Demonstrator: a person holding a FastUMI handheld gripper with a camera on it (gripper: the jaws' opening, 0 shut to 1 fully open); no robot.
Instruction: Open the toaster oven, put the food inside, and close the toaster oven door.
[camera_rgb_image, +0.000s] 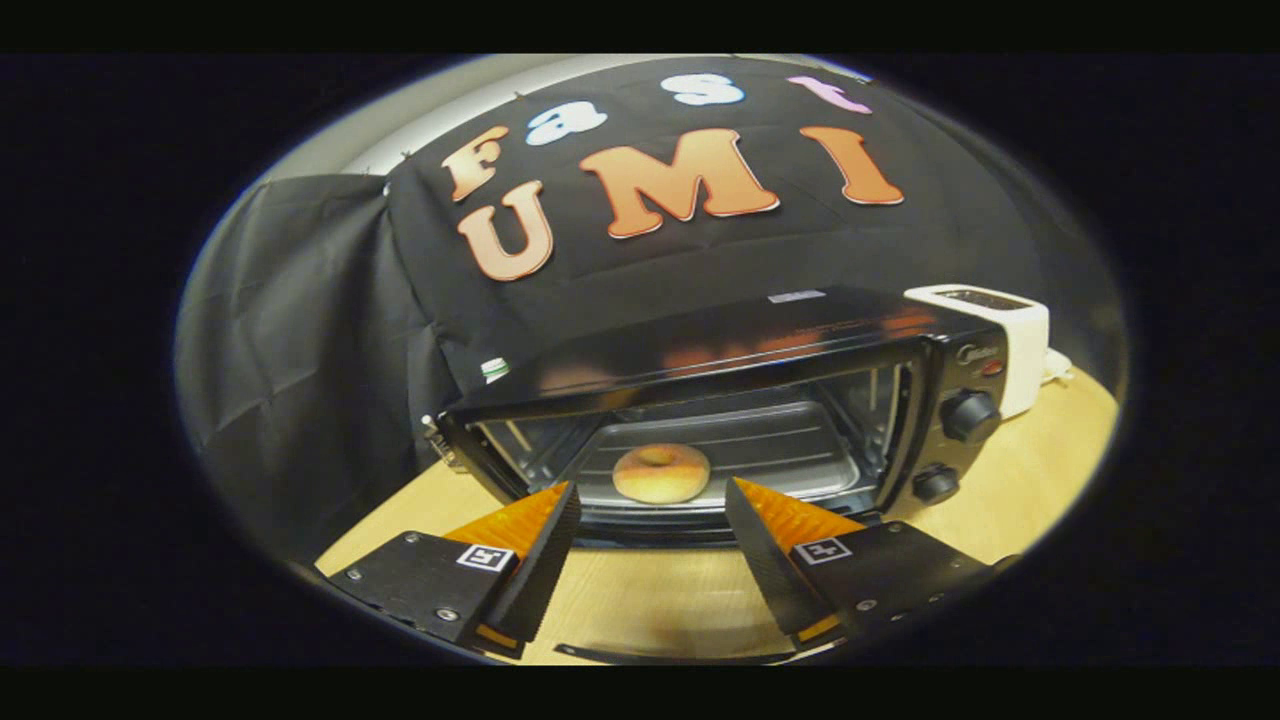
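- Fingers of gripper (652, 500) wide apart, clamped on nothing, hovering over desk (1010, 500) just short of toaster oven (760, 400).
- Food, a bagel-like ring (661, 473), already inside oven cavity on tray, lying flat, seen between fingertips and beyond them.
- Door (650, 535) apparently dropped open: dark edge low at oven front, mostly hidden by fingers; handle not visible.
- Step left, prob.: shut door.
- Door likely rigid, hinged at bottom, light enough to swing up; glass front, so easy on the push.
- Best contact prob. under free front edge or handle, near centre, lift w/ one finger or both.
- Oven on smooth desk may slide back if shoved hard.
- Two knobs (968, 415) at oven's right side; white toaster (1000, 335) behind.
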